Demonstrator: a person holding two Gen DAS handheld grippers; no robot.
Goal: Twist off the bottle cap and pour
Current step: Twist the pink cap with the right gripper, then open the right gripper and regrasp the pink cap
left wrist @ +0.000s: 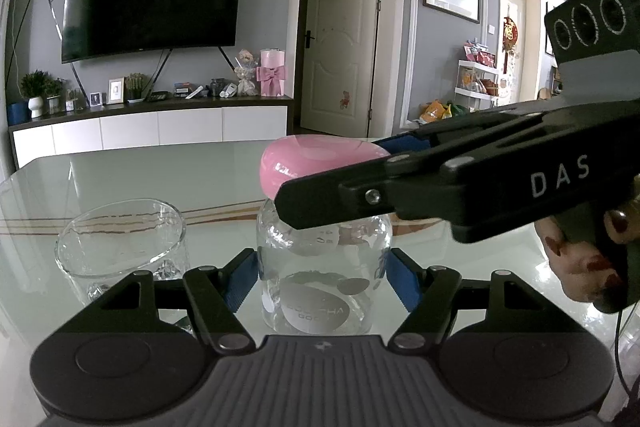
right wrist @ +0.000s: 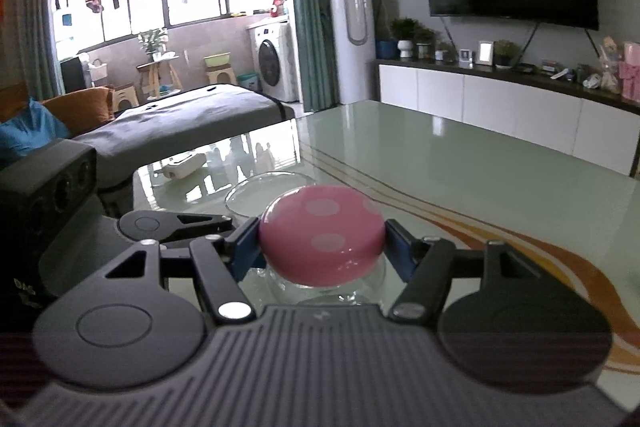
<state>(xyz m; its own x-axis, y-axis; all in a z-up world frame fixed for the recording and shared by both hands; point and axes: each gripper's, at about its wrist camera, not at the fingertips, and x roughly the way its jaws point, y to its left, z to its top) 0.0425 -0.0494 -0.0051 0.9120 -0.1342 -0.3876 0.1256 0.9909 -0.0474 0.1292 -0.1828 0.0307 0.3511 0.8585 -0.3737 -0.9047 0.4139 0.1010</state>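
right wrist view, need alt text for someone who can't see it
The right gripper is shut on the pink spotted cap of a clear glass bottle standing on a glossy table. An empty glass sits just behind the cap, with a living room beyond.

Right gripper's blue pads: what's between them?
The pink dotted dome cap of the clear glass bottle, clamped by the right gripper; right wrist view.

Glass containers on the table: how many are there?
2. A clear bottle with a pink cap stands between the left gripper pads; an empty drinking glass stands beside it.
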